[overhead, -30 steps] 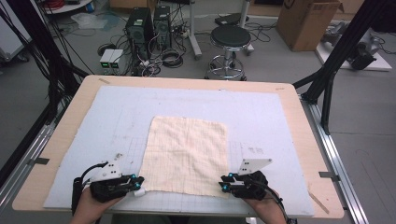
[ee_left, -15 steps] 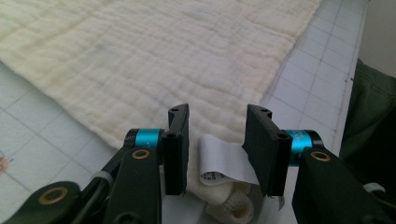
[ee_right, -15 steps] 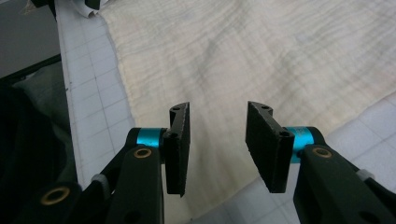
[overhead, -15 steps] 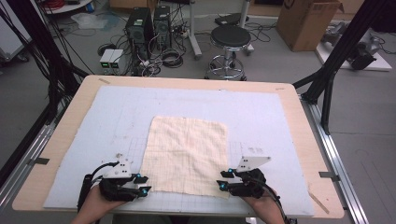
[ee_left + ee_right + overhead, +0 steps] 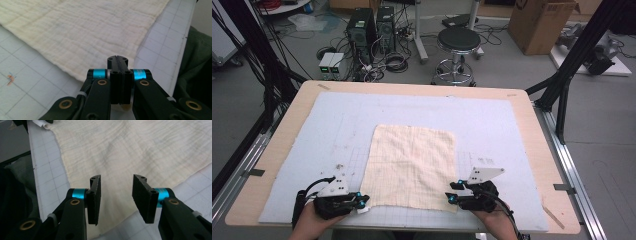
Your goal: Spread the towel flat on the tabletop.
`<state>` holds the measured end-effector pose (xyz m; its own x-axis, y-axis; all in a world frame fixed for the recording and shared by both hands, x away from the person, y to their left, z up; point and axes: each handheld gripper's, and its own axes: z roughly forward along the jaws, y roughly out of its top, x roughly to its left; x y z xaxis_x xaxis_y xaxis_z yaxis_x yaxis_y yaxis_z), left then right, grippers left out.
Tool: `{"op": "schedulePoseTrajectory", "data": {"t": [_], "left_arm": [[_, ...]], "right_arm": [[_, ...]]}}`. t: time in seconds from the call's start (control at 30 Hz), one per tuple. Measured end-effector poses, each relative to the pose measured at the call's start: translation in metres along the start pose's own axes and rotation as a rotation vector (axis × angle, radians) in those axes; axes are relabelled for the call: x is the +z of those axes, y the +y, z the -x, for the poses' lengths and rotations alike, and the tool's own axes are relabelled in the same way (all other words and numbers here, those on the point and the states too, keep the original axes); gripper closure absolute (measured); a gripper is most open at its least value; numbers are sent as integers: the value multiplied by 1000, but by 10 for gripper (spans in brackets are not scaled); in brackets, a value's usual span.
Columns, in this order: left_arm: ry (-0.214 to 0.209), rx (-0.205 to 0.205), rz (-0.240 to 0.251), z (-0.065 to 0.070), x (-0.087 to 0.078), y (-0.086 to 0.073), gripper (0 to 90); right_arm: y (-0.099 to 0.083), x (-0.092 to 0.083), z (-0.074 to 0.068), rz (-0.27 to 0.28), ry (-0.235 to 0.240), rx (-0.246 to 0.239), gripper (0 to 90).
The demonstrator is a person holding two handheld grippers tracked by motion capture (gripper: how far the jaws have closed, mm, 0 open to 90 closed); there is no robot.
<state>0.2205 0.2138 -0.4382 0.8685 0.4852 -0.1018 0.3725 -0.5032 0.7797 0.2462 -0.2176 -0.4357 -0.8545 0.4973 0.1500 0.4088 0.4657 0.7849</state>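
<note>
Now left tongs newly clamped on cloth corner; right tongs half-open over its edge.

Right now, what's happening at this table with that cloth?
A person holds tongs in each hand at the near corners of a cream cloth lying flat on a gridded mat. The left tongs have just closed, jaws together at the cloth's corner; whether they pinch fabric is unclear. The right tongs stand open over the other corner.
</note>
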Motion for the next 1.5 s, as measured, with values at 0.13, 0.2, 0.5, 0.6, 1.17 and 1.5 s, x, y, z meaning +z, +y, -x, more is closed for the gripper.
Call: {"op": "schedulePoseTrajectory", "data": {"t": [0.13, 0.2, 0.5, 0.6, 1.17, 1.5], "left_arm": [[-7, 8, 2, 4, -2, 0, 891], [-9, 14, -3, 6, -3, -1, 891], [-19, 0, 6, 11, -13, -7, 892], [-34, 1, 12, 13, -12, -7, 891], [12, -77, 143, -17, -9, 14, 576], [81, -134, 179, -35, -9, 22, 462]], "right_arm": [[0, 0, 0, -2, 1, 0, 586], [1, 1, -1, -4, 0, 4, 582], [1, 1, 0, -2, 3, 0, 571], [1, 1, -1, -2, 2, 5, 566], [15, 4, 10, 31, -45, 44, 354], [26, 4, 27, 50, -81, 49, 249]]}}
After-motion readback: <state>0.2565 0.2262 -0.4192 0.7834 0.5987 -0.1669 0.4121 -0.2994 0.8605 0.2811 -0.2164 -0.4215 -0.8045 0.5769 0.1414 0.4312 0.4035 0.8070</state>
